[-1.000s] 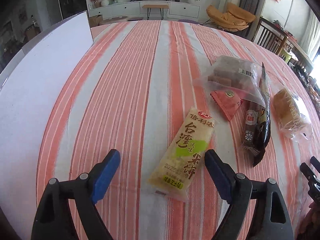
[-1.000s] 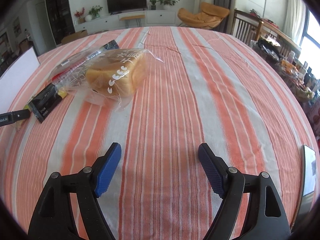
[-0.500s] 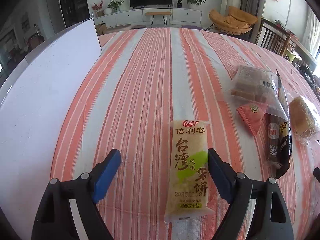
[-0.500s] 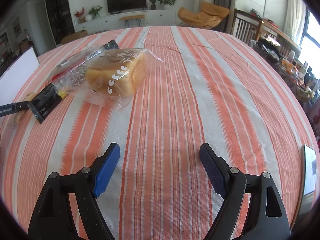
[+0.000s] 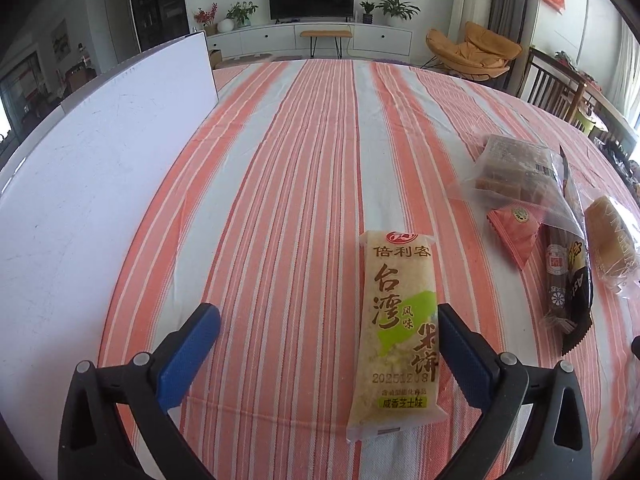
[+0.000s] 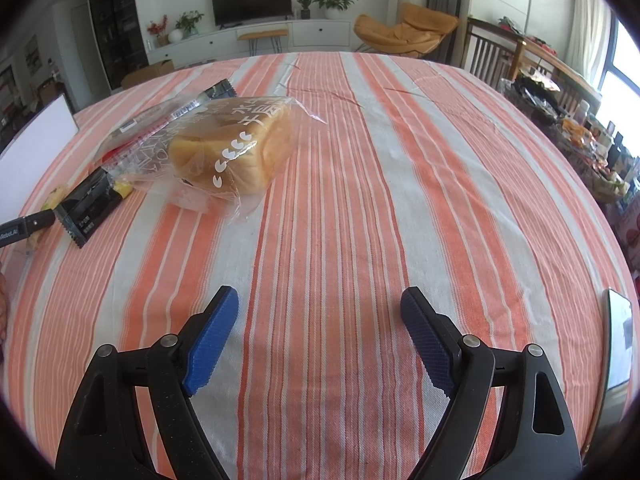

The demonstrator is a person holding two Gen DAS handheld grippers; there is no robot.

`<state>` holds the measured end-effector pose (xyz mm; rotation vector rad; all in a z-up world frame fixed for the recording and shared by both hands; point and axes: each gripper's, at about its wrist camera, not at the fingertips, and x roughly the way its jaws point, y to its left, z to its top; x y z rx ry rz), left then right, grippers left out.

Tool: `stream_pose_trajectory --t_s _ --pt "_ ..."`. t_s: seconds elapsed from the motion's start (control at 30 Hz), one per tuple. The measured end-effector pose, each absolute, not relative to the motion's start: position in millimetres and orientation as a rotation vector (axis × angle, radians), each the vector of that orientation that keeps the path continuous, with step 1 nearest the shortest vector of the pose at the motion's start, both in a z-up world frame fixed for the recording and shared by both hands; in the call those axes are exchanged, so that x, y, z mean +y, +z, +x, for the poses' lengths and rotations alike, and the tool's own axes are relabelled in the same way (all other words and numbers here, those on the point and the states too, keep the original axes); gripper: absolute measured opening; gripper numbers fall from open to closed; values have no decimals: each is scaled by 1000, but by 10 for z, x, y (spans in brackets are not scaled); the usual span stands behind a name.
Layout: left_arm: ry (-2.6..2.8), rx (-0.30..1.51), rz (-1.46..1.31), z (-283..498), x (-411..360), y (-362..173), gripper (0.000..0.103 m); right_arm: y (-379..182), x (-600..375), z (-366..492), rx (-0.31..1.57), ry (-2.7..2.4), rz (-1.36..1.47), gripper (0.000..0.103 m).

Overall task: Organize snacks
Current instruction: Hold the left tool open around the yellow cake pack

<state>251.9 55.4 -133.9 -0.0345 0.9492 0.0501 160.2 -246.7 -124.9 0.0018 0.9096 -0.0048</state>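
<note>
Left gripper (image 5: 329, 324): jaws standing wide, having just been opening; nothing pinched.
Rice cracker pack (image 5: 398, 312): lying flat on the striped cloth (image 5: 280, 184), lengthwise between the fingers, hugging the right pad (image 5: 460, 354), well apart from the left one.
Right gripper (image 6: 319, 308): jaws gaping wide over bare cloth, gripping nothing.
Bread loaf (image 6: 232, 150): sitting in its clear bag ahead and left of the right gripper, well apart.
Other snacks (image 5: 532, 220): clustering right of the cracker pack.
White board (image 5: 92, 160): lying along the cloth's left side.
</note>
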Motion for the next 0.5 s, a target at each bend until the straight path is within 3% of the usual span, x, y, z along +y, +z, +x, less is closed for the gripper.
stream_pose_trajectory --t_s 0.5 --pt "50 950 -34 2520 557 -1337 103 -1260 -2492 1596 910 -7 4 87"
